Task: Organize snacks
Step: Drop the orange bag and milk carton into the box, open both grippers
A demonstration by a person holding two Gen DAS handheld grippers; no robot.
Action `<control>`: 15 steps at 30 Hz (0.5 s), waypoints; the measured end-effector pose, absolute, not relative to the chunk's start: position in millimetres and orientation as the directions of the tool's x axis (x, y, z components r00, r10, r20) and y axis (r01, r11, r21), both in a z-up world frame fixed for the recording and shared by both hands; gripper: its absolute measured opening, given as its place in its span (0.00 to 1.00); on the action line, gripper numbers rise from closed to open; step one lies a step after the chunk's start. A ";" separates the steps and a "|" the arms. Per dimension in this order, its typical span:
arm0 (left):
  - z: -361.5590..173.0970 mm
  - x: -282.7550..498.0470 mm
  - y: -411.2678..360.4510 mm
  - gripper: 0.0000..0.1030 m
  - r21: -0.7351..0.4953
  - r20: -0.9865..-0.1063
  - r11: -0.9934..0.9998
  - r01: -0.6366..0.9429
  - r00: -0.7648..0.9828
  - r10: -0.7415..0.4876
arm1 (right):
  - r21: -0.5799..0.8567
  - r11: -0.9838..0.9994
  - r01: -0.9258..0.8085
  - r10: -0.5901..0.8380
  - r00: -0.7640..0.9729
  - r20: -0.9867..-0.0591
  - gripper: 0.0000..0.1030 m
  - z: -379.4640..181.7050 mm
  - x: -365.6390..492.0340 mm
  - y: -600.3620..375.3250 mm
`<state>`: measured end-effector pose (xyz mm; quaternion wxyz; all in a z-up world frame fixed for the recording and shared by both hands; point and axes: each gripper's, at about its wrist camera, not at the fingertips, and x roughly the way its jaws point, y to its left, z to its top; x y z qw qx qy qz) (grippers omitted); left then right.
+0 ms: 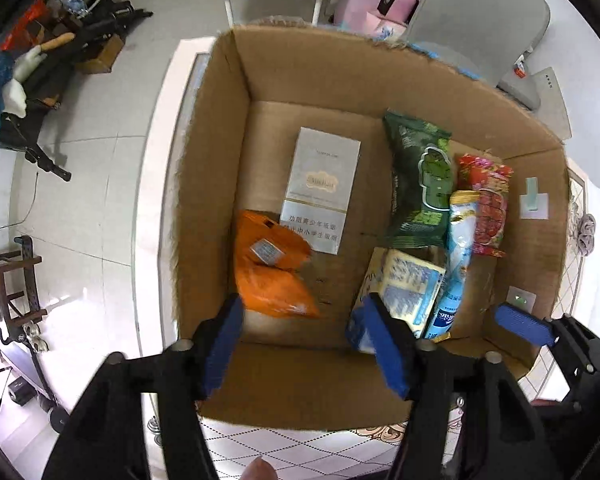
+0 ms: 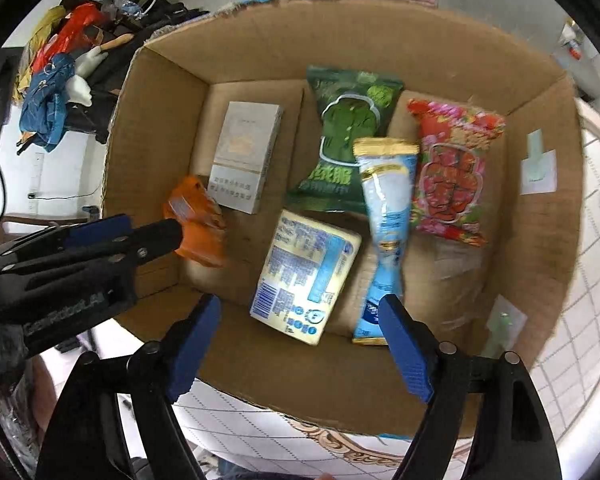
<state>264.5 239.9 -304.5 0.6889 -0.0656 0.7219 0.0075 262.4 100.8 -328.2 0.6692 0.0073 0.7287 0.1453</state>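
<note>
An open cardboard box (image 1: 308,68) (image 2: 260,40) holds several snacks. On its floor lie a grey carton (image 1: 322,188) (image 2: 246,156), a green bag (image 1: 418,184) (image 2: 348,140), a red bag (image 1: 486,204) (image 2: 454,172), a light blue tube pack (image 1: 454,264) (image 2: 388,232), a pale yellow and blue pack (image 1: 404,288) (image 2: 304,276) and an orange pack (image 1: 270,264) (image 2: 198,224). My left gripper (image 1: 304,344) (image 2: 152,236) hovers open above the box's near side, over the orange pack. My right gripper (image 2: 300,344) (image 1: 516,320) is open over the near rim with nothing between its fingers.
The box stands on a white table with a patterned cloth (image 2: 588,344). Left of the table is a tiled floor (image 1: 88,184) with clutter and black stands (image 1: 32,60). A grey chair (image 1: 484,12) and pink items (image 1: 372,0) stand behind the box.
</note>
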 end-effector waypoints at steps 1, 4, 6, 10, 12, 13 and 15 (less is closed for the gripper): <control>-298.3 261.4 239.1 0.70 -0.078 -0.996 0.992 -0.103 -0.027 -0.081 | 0.206 0.962 -0.180 0.192 -0.092 -0.977 0.87 -325.8 261.6 98.5; -283.0 252.8 238.0 0.86 -0.058 -0.998 0.993 -0.106 0.018 -0.057 | 0.147 0.973 -0.177 0.139 -0.054 -0.989 0.92 -316.1 257.5 90.4; -273.6 248.8 236.3 0.96 -0.040 -0.999 0.993 -0.110 0.039 -0.036 | 0.125 0.978 -0.169 0.121 -0.032 -0.992 0.92 -310.2 253.6 83.0; -260.4 240.1 231.1 0.98 -0.025 -0.997 0.993 -0.115 0.075 -0.016 | 0.124 0.982 -0.145 0.124 -0.014 -0.992 0.93 -300.6 246.5 68.7; -255.3 234.4 226.4 0.98 -0.024 -0.996 0.993 -0.118 0.091 -0.014 | 0.126 0.982 -0.142 0.127 -0.002 -0.992 0.93 -293.9 241.8 60.5; -253.1 231.6 223.0 0.98 -0.021 -0.995 0.993 -0.117 0.098 -0.009 | 0.132 0.982 -0.136 0.134 0.005 -0.991 0.93 -291.2 239.5 56.6; -249.1 227.3 215.0 0.98 -0.011 -0.994 0.994 -0.112 0.107 0.001 | 0.148 0.980 -0.133 0.151 0.014 -0.988 0.93 -285.8 234.1 50.8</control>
